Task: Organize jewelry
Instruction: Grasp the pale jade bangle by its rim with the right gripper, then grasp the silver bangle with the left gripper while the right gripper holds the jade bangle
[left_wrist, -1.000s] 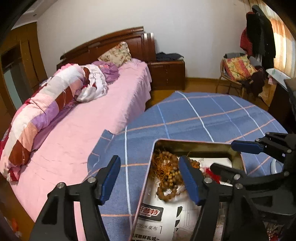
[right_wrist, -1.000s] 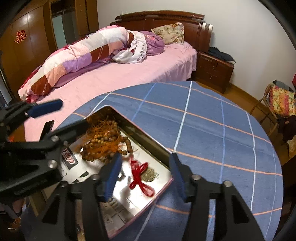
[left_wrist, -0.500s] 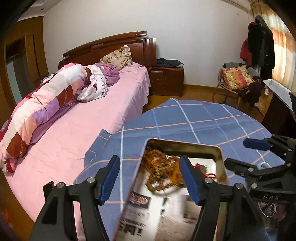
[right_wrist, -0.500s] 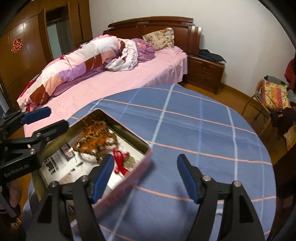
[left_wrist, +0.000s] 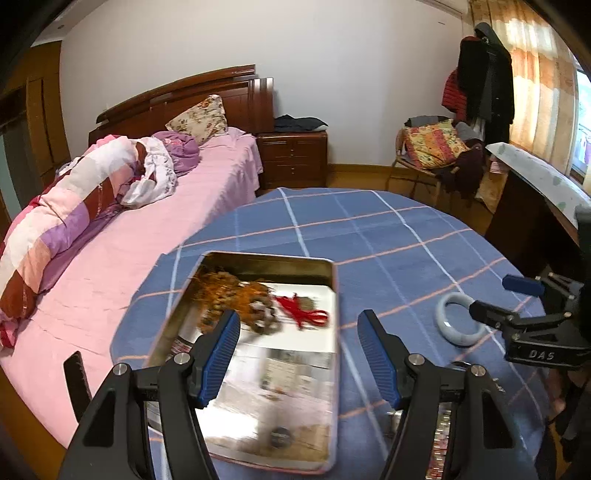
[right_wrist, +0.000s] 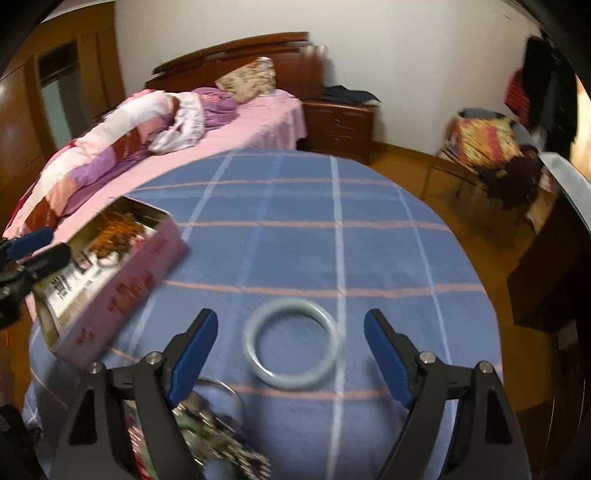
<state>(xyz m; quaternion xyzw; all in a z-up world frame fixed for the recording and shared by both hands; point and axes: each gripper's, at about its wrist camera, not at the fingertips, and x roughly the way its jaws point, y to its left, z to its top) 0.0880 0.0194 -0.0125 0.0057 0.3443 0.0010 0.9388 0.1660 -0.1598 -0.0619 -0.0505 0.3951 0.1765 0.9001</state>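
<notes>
A pale bangle is seen lying flat on the blue checked cloth of the bench, toward its near edge, framed between the spread, empty fingers of the right gripper. A metal tin with beads and a red tassel is seen near the left edge, below the left gripper, whose fingers are also spread and empty.

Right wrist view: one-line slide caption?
Open right tool poised over pale bangle on blue checked tablecloth, tin at left.
</notes>
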